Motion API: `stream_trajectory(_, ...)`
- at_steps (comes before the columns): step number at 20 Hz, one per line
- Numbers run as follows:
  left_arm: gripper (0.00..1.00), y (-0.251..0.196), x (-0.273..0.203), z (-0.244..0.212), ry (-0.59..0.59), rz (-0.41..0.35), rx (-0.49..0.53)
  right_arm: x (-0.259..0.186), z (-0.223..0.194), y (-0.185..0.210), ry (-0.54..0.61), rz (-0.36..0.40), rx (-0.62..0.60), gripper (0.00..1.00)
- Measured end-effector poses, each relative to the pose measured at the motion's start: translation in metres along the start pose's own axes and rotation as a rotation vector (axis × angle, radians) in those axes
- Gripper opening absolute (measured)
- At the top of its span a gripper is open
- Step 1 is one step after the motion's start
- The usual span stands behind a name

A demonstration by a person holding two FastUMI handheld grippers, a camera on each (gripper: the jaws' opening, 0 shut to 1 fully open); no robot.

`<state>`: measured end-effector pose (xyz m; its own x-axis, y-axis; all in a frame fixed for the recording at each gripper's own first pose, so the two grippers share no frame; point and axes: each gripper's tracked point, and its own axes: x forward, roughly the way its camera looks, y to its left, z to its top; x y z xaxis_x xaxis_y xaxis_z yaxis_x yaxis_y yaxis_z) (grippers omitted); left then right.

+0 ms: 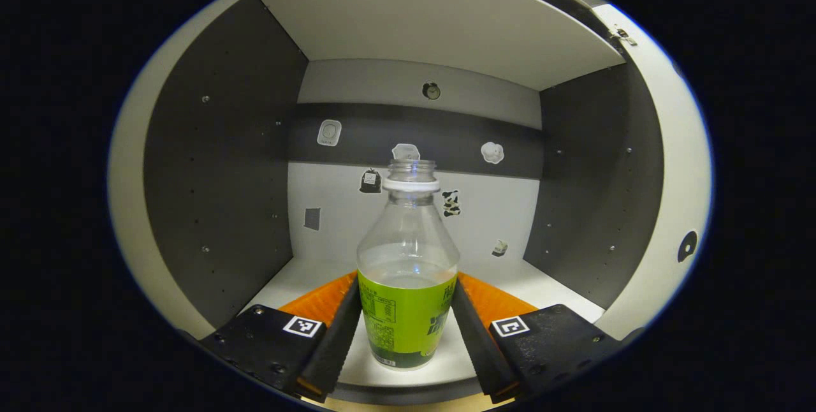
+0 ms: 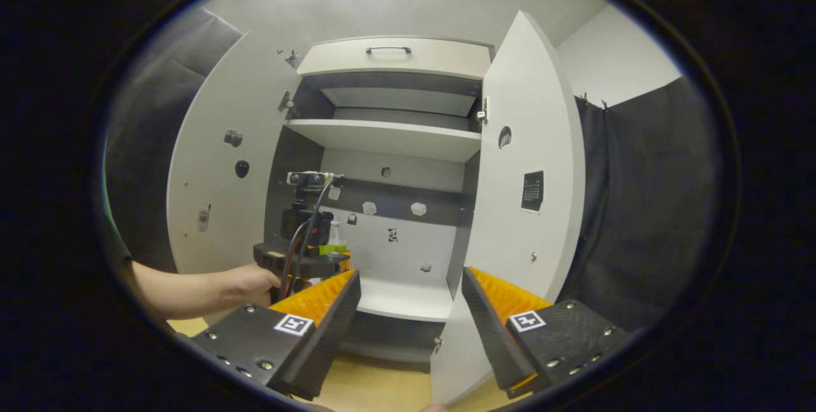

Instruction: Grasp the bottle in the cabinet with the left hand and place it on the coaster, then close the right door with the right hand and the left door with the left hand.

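A clear uncapped bottle (image 1: 408,272) with a green label stands upright on the cabinet's lower shelf (image 1: 561,291). My left gripper (image 1: 407,281) reaches into the cabinet with the bottle between its fingertips; both black fingers (image 1: 338,335) lie against the label's sides. In the right gripper view the left gripper (image 2: 306,252), held by a hand (image 2: 248,284), sits at the cabinet's left side with the bottle (image 2: 335,236) just beyond it. My right gripper (image 2: 411,272) hangs open in front of the cabinet with nothing between its fingers.
Both white doors stand wide open: the left door (image 2: 223,163) and the right door (image 2: 529,163), whose edge is close to my right gripper. A shelf (image 2: 389,138) and a drawer (image 2: 389,55) lie above. Small stickers dot the back wall (image 1: 491,208).
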<state>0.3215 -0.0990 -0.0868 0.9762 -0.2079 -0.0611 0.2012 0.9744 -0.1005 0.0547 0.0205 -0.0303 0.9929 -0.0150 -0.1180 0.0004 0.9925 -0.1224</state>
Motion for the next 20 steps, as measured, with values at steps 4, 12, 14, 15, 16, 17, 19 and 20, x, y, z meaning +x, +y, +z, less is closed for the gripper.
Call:
stream_trajectory(4,0.81,-0.008,-0.052,0.001,-0.009,-0.016,0.018,-0.027,0.004,0.003,-0.009,0.022,0.016,0.96)
stream_trajectory(12,0.79,-0.015,-0.157,-0.023,-0.014,-0.023,0.032,-0.086,0.008,-0.007,-0.022,0.033,0.047,0.96)
stream_trajectory(14,0.79,-0.018,-0.177,-0.038,-0.005,-0.031,0.031,-0.096,0.007,-0.013,-0.022,0.029,0.055,0.96)
stream_trajectory(15,0.79,-0.018,-0.187,-0.049,0.002,-0.029,0.027,-0.1,0.006,-0.016,-0.022,0.027,0.06,0.96)
stream_trajectory(16,0.79,-0.021,-0.196,-0.061,0.01,-0.03,0.017,-0.103,0.004,-0.018,-0.019,0.026,0.063,0.96)
stream_trajectory(17,0.79,-0.025,-0.205,-0.073,0.017,-0.033,0.003,-0.107,0.002,-0.021,-0.016,0.022,0.065,0.96)
stream_trajectory(19,0.79,-0.031,-0.222,-0.102,0.034,-0.037,-0.029,-0.115,-0.002,-0.027,-0.011,0.015,0.066,0.96)
stream_trajectory(20,0.8,-0.033,-0.23,-0.116,0.046,-0.036,-0.041,-0.118,-0.005,-0.03,-0.006,0.011,0.065,0.96)
